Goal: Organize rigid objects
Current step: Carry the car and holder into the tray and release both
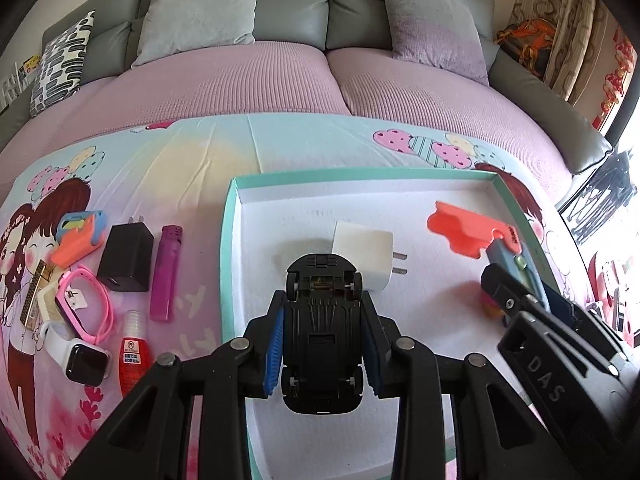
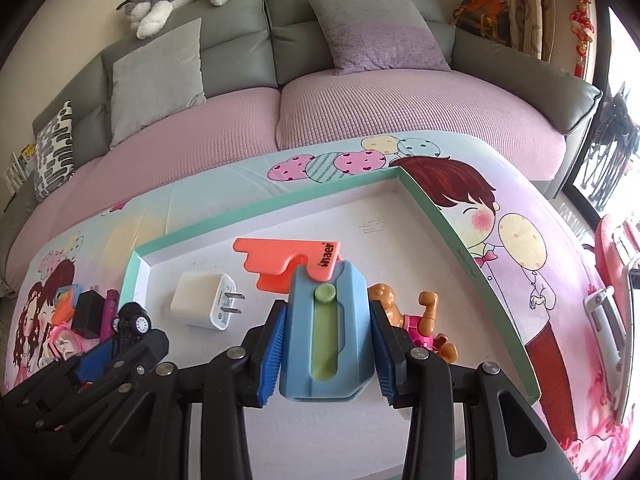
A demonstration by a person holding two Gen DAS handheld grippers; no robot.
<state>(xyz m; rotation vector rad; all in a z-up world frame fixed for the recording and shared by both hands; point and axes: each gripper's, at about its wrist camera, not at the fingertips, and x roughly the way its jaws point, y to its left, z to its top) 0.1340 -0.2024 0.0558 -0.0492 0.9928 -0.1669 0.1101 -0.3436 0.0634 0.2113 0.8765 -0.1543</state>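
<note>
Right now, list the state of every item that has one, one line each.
left gripper: shut on toy car, underside up, over the tray
right gripper: shut on blue utility knife
tray: open, holds white charger, lying on its side
black charger: outside tray, on cloth
purple lighter: lying flat, outside tray

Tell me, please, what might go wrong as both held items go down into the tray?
1. The toy car hangs just short of the white charger; lowered here, it may knock it.
2. The blue cutter overlaps the orange piece and sits beside the small figure; releasing could shove either.
</note>
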